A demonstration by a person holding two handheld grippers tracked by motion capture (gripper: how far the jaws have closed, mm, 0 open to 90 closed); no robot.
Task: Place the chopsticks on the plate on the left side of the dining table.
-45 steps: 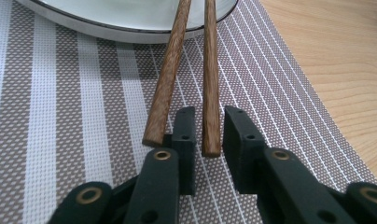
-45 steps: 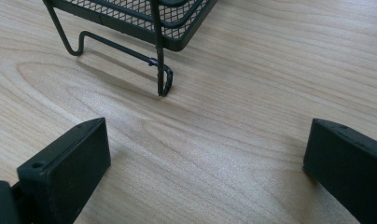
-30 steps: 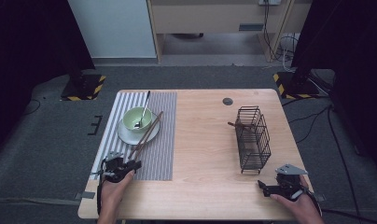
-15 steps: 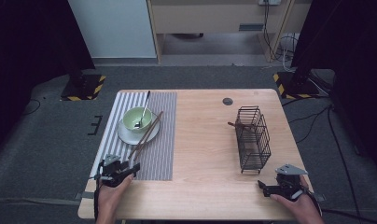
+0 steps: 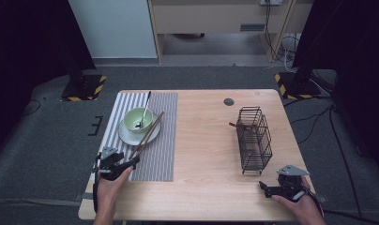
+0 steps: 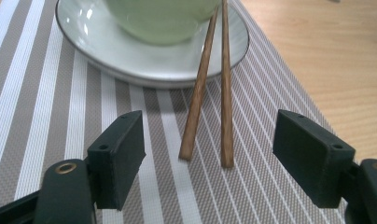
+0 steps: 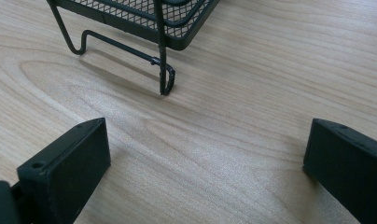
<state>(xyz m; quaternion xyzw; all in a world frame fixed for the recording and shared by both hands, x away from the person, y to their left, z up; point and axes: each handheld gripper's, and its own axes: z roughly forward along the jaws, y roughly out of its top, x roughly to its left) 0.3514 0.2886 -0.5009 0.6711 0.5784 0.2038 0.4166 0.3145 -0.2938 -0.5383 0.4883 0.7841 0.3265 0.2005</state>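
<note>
Wooden chopsticks between left gripper jaws, just opening, untouched; propped on saucer. Right gripper released.

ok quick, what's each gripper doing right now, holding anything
Left gripper: open, jaws have just been opening; chopsticks lie between them, untouched.
Right gripper: open, holding nothing, near the wire basket.

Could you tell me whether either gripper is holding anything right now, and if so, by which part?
Nothing is held. The left gripper has just been opening; the chopsticks lie untouched between its jaws. The right gripper is open over bare table.
</note>
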